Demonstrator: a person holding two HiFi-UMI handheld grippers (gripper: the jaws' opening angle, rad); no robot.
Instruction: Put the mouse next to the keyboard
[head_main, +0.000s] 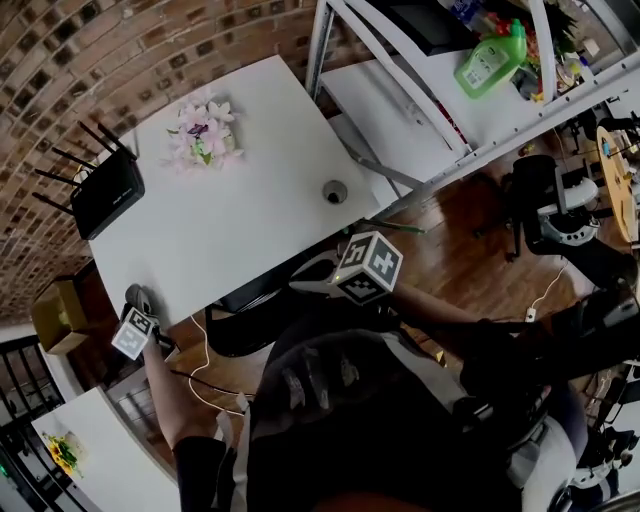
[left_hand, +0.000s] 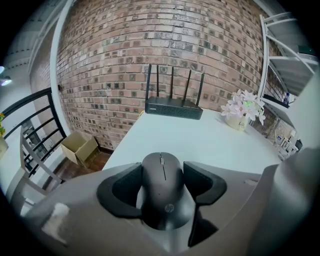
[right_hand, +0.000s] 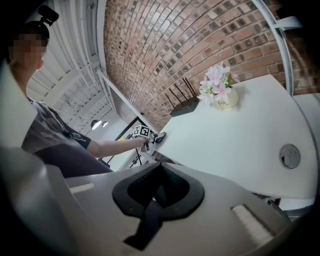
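Note:
A black HP mouse sits between the two fingers of my left gripper, which is shut on it. In the head view the mouse and left gripper are at the near left corner of the white table. My right gripper hangs just off the table's front edge; its jaws are shut with nothing in them. The right gripper view also shows the left gripper at the table corner. No keyboard shows in any view.
On the table stand a black router with antennas at the left, a pot of pink flowers at the back and a round cable grommet. A cardboard box lies on the floor. A white shelf with a green bottle stands at the right.

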